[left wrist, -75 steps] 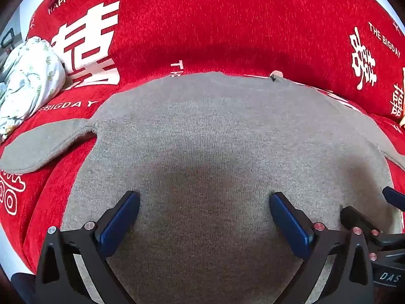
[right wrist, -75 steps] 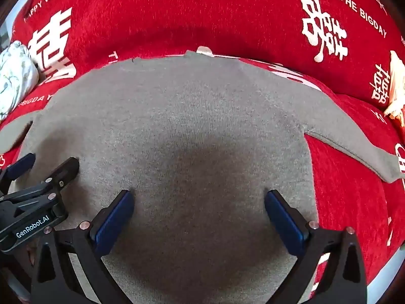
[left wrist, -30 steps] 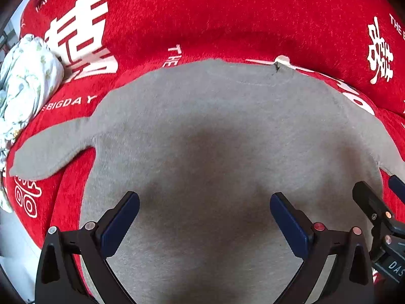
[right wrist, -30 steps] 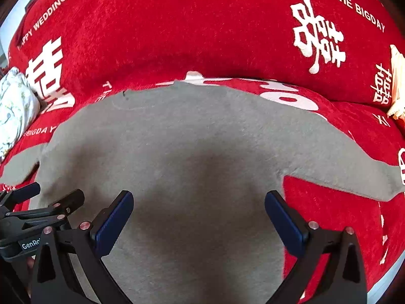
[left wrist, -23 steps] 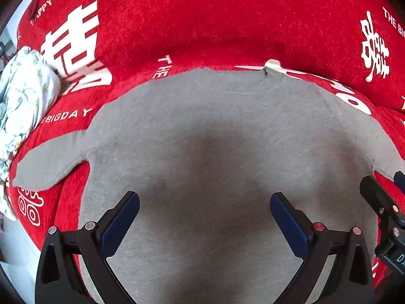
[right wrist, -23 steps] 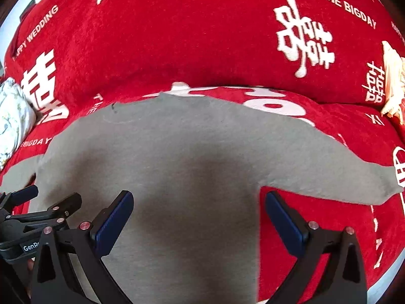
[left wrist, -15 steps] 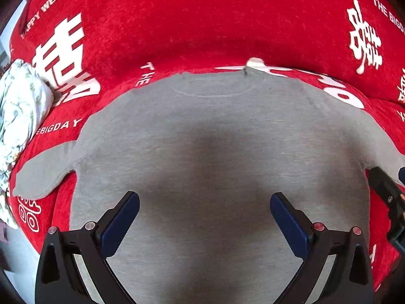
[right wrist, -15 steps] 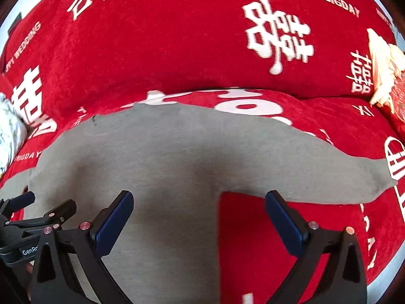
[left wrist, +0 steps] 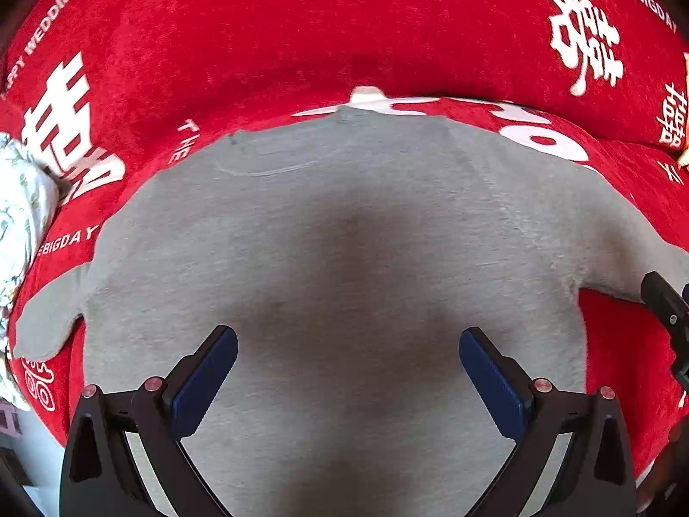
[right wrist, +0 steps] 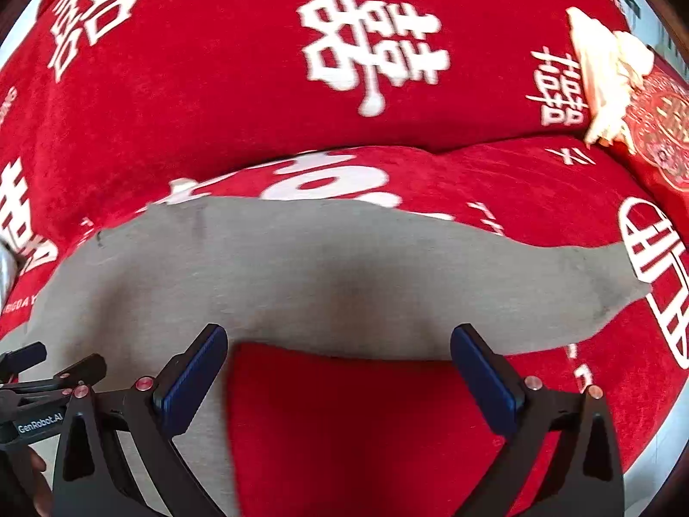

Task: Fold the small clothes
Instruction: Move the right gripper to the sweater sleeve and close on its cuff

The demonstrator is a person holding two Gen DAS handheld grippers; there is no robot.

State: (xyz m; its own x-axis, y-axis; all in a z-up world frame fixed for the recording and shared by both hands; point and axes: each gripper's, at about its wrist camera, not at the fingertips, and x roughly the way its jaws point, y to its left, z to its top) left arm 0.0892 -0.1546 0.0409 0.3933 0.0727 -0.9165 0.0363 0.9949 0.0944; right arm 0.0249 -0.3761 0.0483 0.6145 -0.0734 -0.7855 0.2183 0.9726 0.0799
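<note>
A small grey knit sweater (left wrist: 344,232) lies flat on a red cover, neck away from me, both sleeves spread out. My left gripper (left wrist: 348,366) is open and empty, hovering over the lower middle of the body. My right gripper (right wrist: 339,362) is open and empty over the right armpit, with the right sleeve (right wrist: 495,284) stretching out to the right just beyond its fingertips. The left sleeve (left wrist: 47,314) lies at the far left. Each gripper shows at the edge of the other's view.
The red cover (left wrist: 301,43) with white lettering drapes over a seat and backrest. A pale floral cloth bundle (left wrist: 21,215) lies at the left. A cream and red patterned cushion (right wrist: 637,99) sits at the far right. The seat's front edge is near, bottom left.
My right gripper has swung to the right, from over the sweater's body to the right sleeve and armpit. My left gripper has drifted slightly right and stayed over the body. Both stayed open.
</note>
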